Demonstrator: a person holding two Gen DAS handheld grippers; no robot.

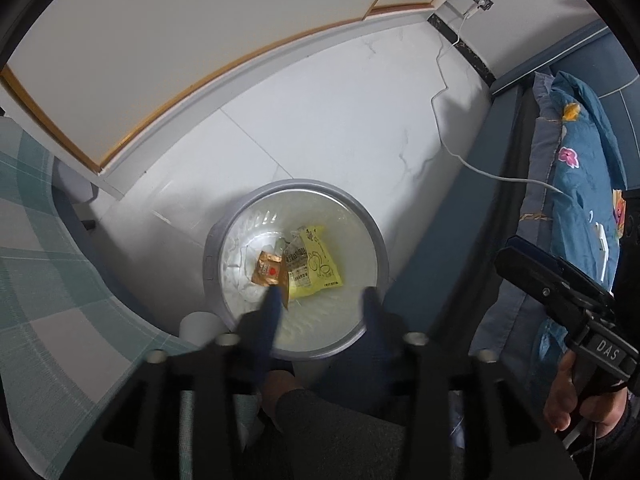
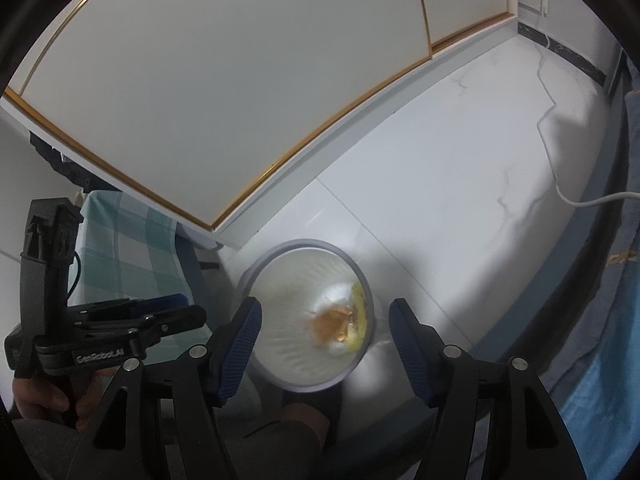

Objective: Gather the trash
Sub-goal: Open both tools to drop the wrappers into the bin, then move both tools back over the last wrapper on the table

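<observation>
Trash bin point(image 1: 296, 272), floor, below both hand-held grippers.
Left hand-held gripper point(image 1: 320, 300) spread, empty; right hand-held gripper point(image 2: 324, 320) spread, empty; yellow wrapper point(image 1: 316, 264) and orange wrapper point(image 1: 270, 274) inside.

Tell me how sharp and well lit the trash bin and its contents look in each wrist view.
Left wrist view: the bin is evenly lit, and the yellow wrapper and orange packet show readable print, though the left claw fingers are motion-blurred. Right wrist view: the bin's inside is washed out by glare, with the wrappers smeared into soft blobs, while the right claw is crisp.
</observation>
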